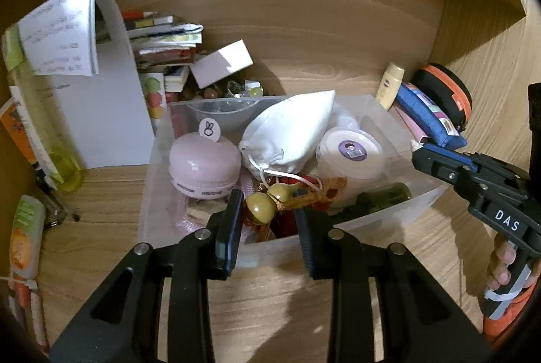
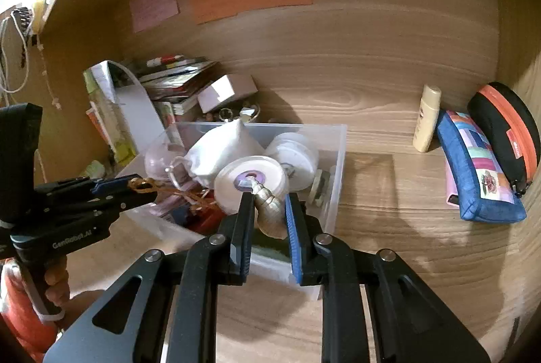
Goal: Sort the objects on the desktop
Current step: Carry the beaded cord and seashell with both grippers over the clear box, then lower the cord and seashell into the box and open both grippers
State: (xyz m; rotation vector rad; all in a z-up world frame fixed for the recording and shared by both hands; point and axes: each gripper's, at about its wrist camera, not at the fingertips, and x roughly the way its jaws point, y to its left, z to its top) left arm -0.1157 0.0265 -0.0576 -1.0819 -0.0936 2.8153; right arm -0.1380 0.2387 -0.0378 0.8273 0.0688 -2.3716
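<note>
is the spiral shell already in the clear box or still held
Held, not in the box. The right tool is shut on the spiral shell, above the clear box rim.

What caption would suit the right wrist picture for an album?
Right tongs clamp a spiral seashell above a clear bin of trinkets on a wooden desk.

The soft bag [image 1: 290,129] is white, the round case [image 1: 203,163] pink, the pouch [image 2: 480,167] blue with colourful patches.
</note>
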